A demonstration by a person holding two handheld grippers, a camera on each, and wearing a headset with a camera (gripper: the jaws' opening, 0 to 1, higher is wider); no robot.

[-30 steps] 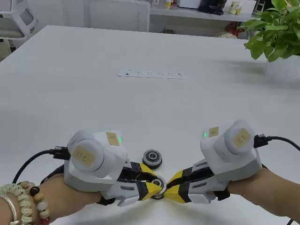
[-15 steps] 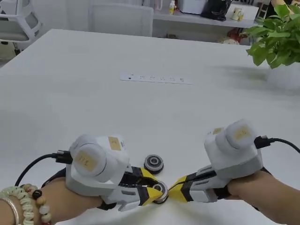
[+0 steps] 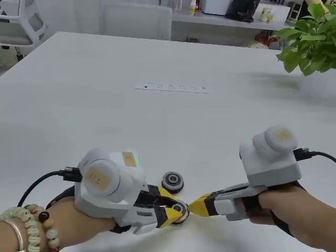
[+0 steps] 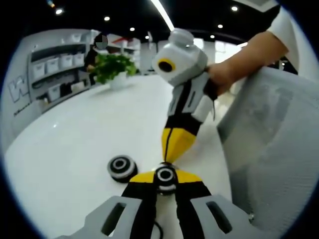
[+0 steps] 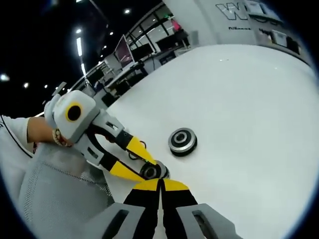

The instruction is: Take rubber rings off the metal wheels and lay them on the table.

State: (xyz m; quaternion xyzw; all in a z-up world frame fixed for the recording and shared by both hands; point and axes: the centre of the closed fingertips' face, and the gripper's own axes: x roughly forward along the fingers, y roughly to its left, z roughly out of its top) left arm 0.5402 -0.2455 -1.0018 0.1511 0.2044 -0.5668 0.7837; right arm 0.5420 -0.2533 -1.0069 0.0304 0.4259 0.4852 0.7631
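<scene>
Found the left gripper (image 3: 173,214) nearest, at the near edge of the table (image 3: 79,105), jaws clamped across a wheel (image 3: 180,209). Could not tell whether the wheel rested on the top or hung just off it. Saw the right gripper (image 3: 192,208) facing it from the other side, jaws pressed together, yellow tips touching the wheel's rim. Could not tell whether anything was nipped between those tips.

Just beyond, noted a second wheel (image 3: 172,181) lying flat on the table, near the grippers but apart from both, its black ring (image 3: 163,182) seemingly still seated. Saw no loose ring laid anywhere on the top.

Judged the step in hand to be prying: working the shut tips under the held wheel's ring to peel it away. Counted nothing finished, then. Reckoned two rings left to pull and set down, with the first barely started.

Farther back, noted a power strip (image 3: 171,87) mid-table, well apart from the work. Farthest, at the right corner, noted a plant (image 3: 310,37).
</scene>
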